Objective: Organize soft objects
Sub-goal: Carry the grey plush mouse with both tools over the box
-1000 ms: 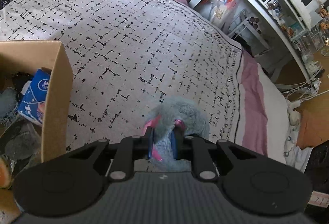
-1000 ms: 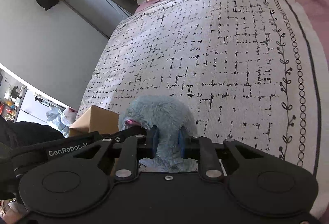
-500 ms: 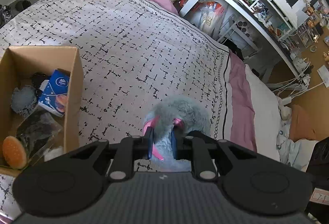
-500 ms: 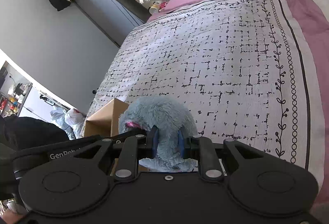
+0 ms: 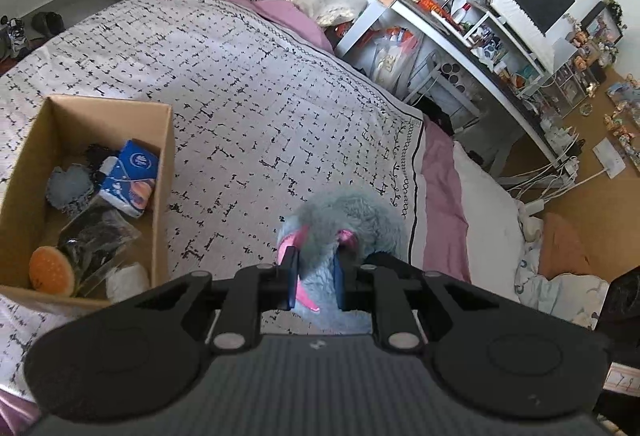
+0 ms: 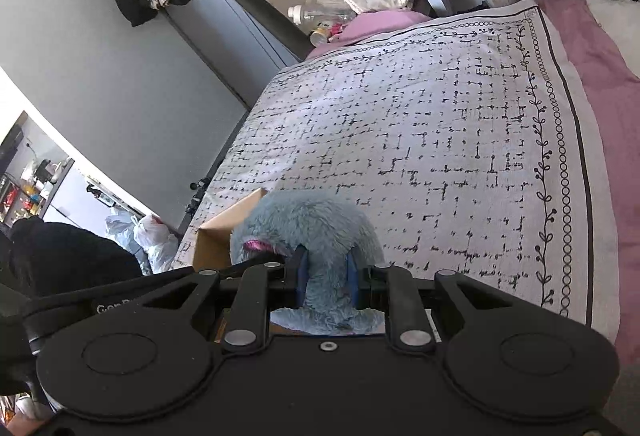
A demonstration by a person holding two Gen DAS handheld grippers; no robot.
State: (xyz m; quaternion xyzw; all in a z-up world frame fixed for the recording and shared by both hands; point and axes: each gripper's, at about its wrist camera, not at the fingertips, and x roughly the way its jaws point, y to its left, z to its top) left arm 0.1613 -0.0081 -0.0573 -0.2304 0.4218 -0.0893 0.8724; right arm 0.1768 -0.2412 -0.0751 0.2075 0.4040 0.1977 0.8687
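**Grey-blue plush toy gripped from two sides above a bed**

Grey-blue fluffy fabric with pink trim fills the centre of both views: a soft plush toy (image 5: 346, 213) is pinched between the blue-padded fingers of the left gripper (image 5: 314, 274), which are pressed into its fur. The same plush toy (image 6: 308, 224) is also clamped by the right gripper (image 6: 326, 278), whose fingers are squeezed against a narrow fold of it. The toy is held up in the air, just ahead of both grippers, over a white bedspread with a black broken-grid print (image 5: 248, 103).

To the left of the left gripper, and lower, an open brown cardboard box (image 5: 166, 155) is seen resting on the bedspread. Inside it lie a blue and white tissue packet (image 5: 130, 177), a grey fuzzy round item (image 5: 70, 183), an orange round sponge (image 5: 52, 272), a clear plastic bag with dark contents (image 5: 98, 240) and something white (image 5: 128, 276). In the right wrist view, a corner of the box (image 6: 218, 236) is visible just left of the toy.

Far ahead and to the right of the left gripper, a cluttered white desk (image 5: 472, 55) stands beside the bed.
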